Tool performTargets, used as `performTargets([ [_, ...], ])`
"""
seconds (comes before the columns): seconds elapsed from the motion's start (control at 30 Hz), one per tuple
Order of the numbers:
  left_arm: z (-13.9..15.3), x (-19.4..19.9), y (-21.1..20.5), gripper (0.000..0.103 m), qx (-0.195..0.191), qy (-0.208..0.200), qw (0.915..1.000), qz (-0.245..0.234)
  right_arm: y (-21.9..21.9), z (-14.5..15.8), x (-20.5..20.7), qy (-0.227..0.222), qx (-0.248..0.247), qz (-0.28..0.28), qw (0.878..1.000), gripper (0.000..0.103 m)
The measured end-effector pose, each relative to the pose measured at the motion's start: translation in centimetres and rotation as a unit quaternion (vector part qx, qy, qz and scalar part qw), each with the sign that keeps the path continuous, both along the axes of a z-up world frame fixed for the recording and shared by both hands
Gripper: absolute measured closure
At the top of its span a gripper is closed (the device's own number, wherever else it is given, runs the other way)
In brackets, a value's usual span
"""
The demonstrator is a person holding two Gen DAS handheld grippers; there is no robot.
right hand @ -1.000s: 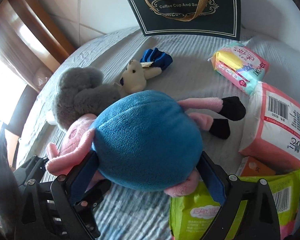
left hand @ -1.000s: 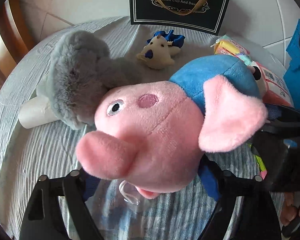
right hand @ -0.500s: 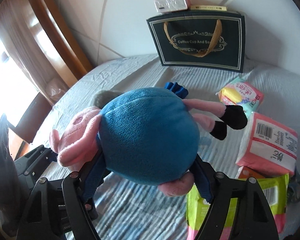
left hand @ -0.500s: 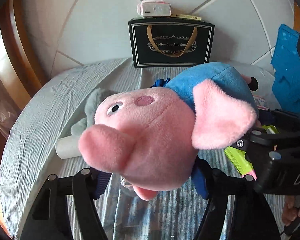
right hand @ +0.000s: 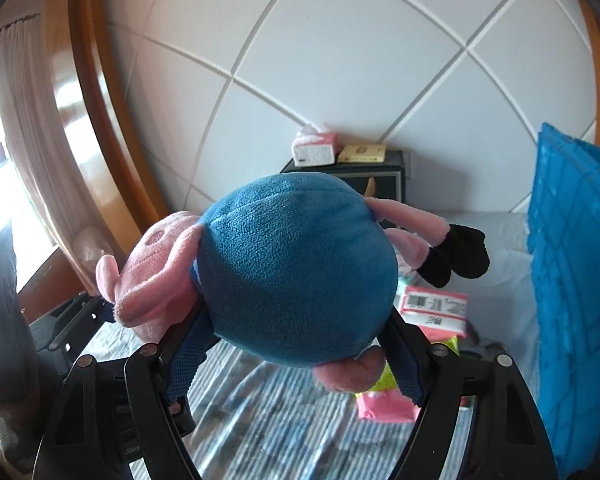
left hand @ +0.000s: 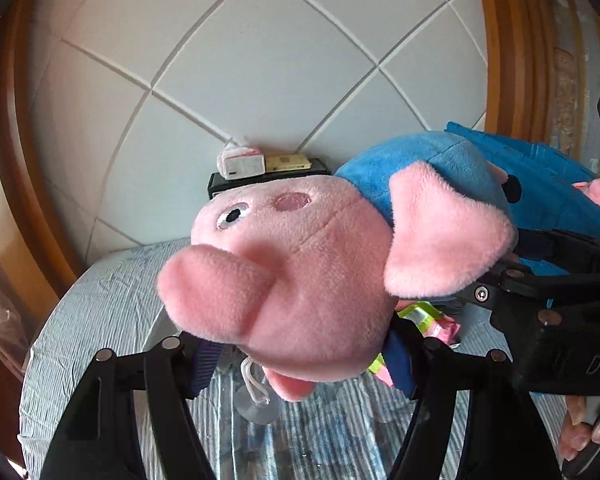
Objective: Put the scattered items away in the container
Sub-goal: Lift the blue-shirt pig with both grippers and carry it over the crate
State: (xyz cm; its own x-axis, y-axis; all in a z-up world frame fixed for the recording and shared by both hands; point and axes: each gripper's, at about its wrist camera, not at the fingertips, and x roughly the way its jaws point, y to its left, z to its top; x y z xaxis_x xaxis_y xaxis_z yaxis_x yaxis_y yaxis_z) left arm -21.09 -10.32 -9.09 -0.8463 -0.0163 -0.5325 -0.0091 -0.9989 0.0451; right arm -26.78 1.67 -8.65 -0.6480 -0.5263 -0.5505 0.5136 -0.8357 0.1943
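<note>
The left tool (left hand: 300,352) pinches the pink head of the plush pig (left hand: 300,280) between its blue pads, while the right tool (right hand: 296,344) clamps the toy's round blue body (right hand: 296,264), so the pig hangs in the air above the striped bed cover (right hand: 260,412), clear of it. Both tools' jaws have just been closing on the toy. A blue crate (right hand: 572,272) stands at the right, and tissue packs (right hand: 436,312) lie on the bed below the pig's black feet (right hand: 456,248).
</note>
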Motion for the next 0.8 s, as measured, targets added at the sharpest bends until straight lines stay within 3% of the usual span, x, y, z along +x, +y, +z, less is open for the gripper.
performTargets([
  [0.27,6.1,3.4,8.5,0.035,0.003,0.062,0.9939,-0.091,8.5,6.7,7.7,0.071,0.001,-0.096,0.993,0.024],
  [0.5,9.9,4.8,21.0,0.035,0.002,0.09,0.9838,-0.155,19.9,10.9,11.4,0.112,0.001,-0.16,0.981,0.024],
  [0.67,9.9,4.4,31.8,0.035,0.004,0.065,0.9818,-0.178,30.4,12.1,11.7,0.104,0.017,-0.19,0.976,0.024],
  [0.8,7.8,2.4,38.7,0.035,0.002,-0.004,0.9833,-0.182,37.7,10.4,9.8,0.06,0.018,-0.203,0.977,0.023],
])
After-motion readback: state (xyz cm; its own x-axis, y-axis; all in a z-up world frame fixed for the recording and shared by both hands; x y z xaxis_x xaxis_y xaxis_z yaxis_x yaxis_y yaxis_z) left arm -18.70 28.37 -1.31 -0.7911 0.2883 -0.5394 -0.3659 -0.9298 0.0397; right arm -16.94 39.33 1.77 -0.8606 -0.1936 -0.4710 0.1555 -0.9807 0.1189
